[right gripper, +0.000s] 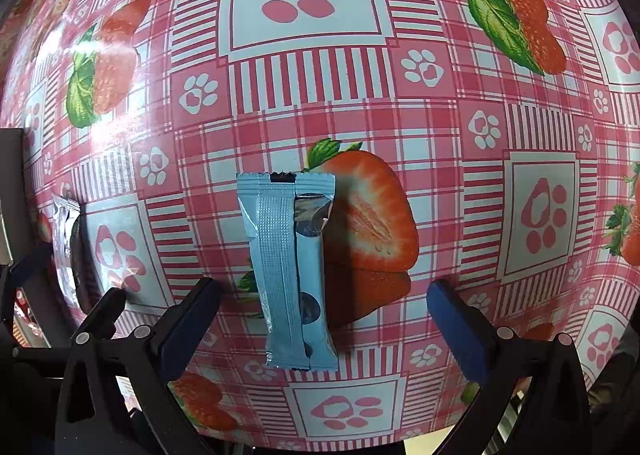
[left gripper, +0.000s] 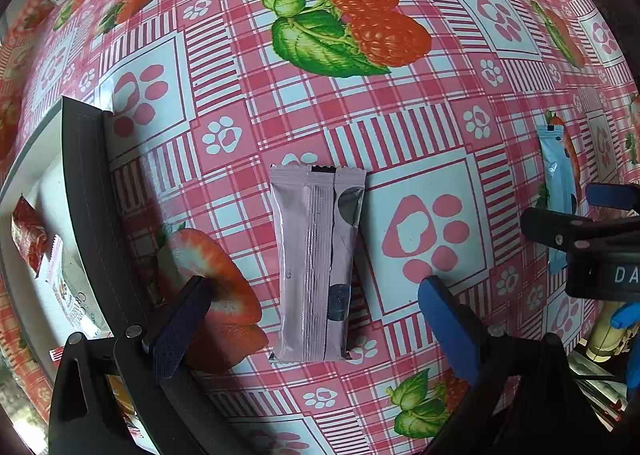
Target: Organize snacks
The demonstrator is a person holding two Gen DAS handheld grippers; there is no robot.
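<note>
— Lying seam-up on the strawberry tablecloth (left gripper: 400, 127), a lilac snack packet (left gripper: 316, 263) is framed between the wide-spread left gripper (left gripper: 316, 319).
— A pale-blue snack packet (right gripper: 292, 271) is likewise framed by the wide-spread right gripper (right gripper: 324, 319).

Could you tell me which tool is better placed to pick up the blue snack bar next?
The right tool: it is open, with the blue snack bar lying lengthwise between its fingers. The left tool is open over the lilac snack bar instead; there the blue bar lies off to its right.
</note>
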